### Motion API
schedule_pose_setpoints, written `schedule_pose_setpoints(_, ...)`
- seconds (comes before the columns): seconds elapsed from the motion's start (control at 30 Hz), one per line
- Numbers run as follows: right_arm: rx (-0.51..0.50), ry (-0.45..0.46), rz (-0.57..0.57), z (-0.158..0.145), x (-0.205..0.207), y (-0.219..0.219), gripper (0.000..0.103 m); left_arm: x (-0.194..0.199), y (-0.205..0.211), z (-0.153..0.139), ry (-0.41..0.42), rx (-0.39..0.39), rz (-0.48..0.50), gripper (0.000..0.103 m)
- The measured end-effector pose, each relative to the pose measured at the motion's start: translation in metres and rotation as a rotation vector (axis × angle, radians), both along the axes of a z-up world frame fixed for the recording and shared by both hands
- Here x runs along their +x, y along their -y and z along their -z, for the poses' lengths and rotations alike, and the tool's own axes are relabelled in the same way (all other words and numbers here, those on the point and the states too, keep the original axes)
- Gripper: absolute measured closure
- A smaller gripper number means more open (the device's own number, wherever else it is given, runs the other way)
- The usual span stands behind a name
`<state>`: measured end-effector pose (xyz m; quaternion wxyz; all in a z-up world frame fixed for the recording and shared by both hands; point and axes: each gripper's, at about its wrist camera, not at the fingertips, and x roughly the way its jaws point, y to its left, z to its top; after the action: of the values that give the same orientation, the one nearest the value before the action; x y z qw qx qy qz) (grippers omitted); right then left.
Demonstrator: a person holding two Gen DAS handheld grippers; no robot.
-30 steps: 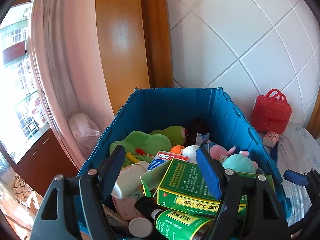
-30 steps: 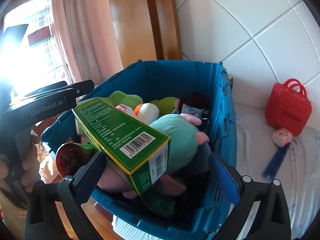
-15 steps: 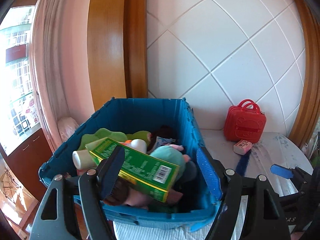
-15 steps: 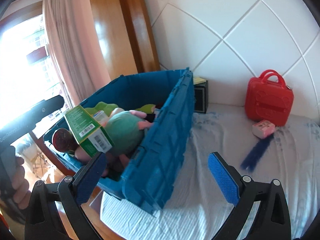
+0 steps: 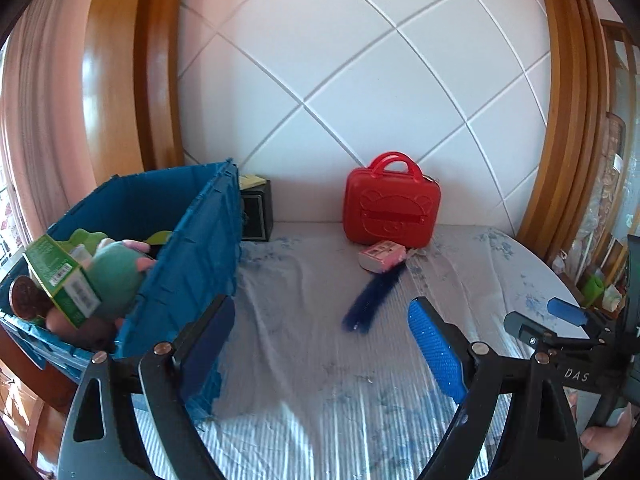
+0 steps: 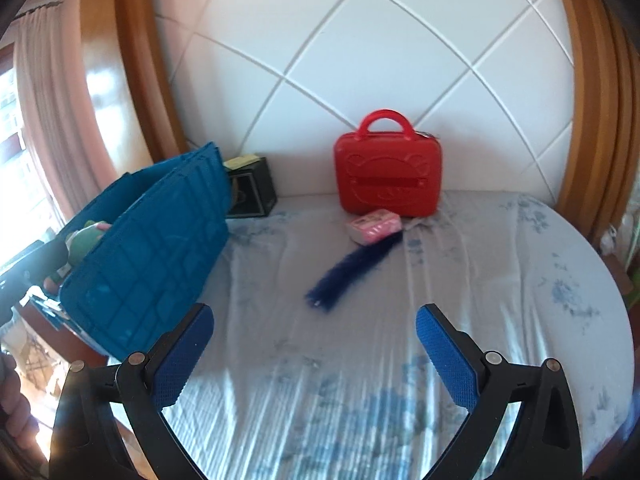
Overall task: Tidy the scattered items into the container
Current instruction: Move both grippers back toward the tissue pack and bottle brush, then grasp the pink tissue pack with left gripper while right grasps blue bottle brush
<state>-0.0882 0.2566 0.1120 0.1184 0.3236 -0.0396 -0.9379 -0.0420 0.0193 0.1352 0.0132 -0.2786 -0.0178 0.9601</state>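
The blue crate [image 5: 192, 248] stands at the left, full of items: a green box [image 5: 60, 276], a teal plush toy [image 5: 116, 280]. It also shows in the right wrist view [image 6: 160, 240]. On the bed lie a red mini suitcase [image 5: 392, 208] [image 6: 388, 176], a small pink box [image 5: 380, 258] [image 6: 374, 230] and a dark blue tassel [image 5: 374, 300] [image 6: 352, 272]. My left gripper [image 5: 320, 344] is open and empty over the sheet beside the crate. My right gripper [image 6: 314, 356] is open and empty, nearer than the tassel; it shows at the right of the left wrist view [image 5: 560, 320].
A black box [image 5: 256, 212] with a yellow pad on top sits behind the crate against the white quilted headboard [image 5: 360, 80]. The bed [image 6: 480, 300] has a light blue sheet and a rounded right edge. A wooden frame and pink curtain stand at the left.
Both grippers have swung right, away from the crate's inside toward the bed. The crate has slid to the left of both views; the suitcase, pink box and tassel are now central.
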Motion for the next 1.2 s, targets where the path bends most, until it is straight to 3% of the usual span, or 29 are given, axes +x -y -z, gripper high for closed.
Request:
schedule_pose_setpoints(0.3, -0.022, 0.106, 0.158, 0.037, -0.027, -0.076, 0.000, -0.069, -0.040, 0.067, 0.160, 0.010, 0.071, 0.014)
schedule_pose_setpoints(0.63, 0.013, 0.170, 0.218, 0.067, -0.093, -0.076, 0.000, -0.187, -0.045, 0.146, 0.290, 0.028, 0.121, 0.014)
schedule_pose_setpoints(0.83, 0.012, 0.245, 0.239, 0.099, -0.135, -0.089, 0.000, -0.243, -0.070, 0.180, 0.333, 0.020, 0.175, 0.014)
schedule_pose_setpoints(1.03, 0.004, 0.292, 0.192, 0.141, -0.187, -0.105, 0.000, -0.309, -0.105, 0.229, 0.365, 0.001, 0.186, 0.014)
schedule_pose_setpoints(1.17, -0.007, 0.320, 0.188, 0.171, -0.213, -0.122, 0.000, -0.353, -0.125, 0.279, 0.438, -0.035, 0.189, 0.032)
schedule_pose_setpoints(1.2, -0.008, 0.327, 0.190, 0.176, -0.217, -0.125, 0.000, -0.362, -0.128, 0.293, 0.463, -0.039, 0.184, 0.043)
